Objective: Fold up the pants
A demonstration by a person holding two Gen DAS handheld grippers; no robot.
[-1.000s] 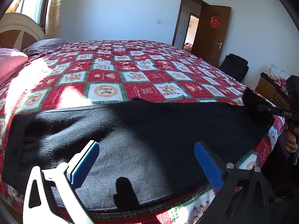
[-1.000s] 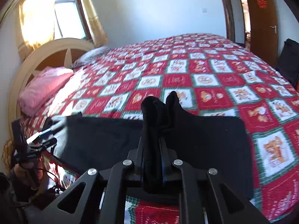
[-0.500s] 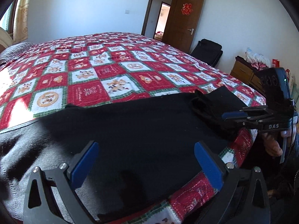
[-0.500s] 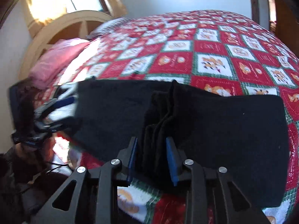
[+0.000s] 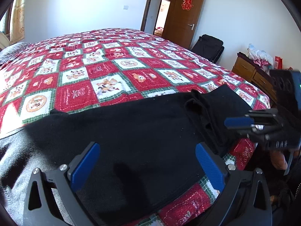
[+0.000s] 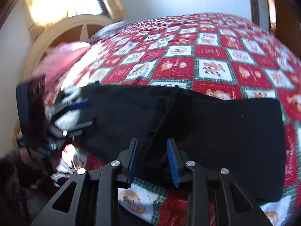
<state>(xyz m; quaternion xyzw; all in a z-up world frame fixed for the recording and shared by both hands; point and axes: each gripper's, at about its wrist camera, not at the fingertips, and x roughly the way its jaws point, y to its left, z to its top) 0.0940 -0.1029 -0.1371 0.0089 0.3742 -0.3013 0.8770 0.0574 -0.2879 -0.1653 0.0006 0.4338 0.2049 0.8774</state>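
Now that the right claw (image 6: pixel 153 160) has just been opening and let go of the fold, the black pants (image 5: pixel 131 131) lie flat along the bed's (image 5: pixel 112 66) near edge; left claw (image 5: pixel 146 162) hovers wide open, so next fold looks ready.

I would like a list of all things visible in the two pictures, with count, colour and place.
pants: one, black, along the near edge of the bed, one end bunched
quilt: one, red, white and green squares, covering the bed
headboard: one, cream, head of the bed
pillow: one, pink, by the headboard
door: one, brown, open, far wall
bag: one, black, beside the door
dresser: one, wooden, far right
left tool: one, black with blue pads, open above the pants
right tool: one, same colours, partly open, bunched fabric between pads
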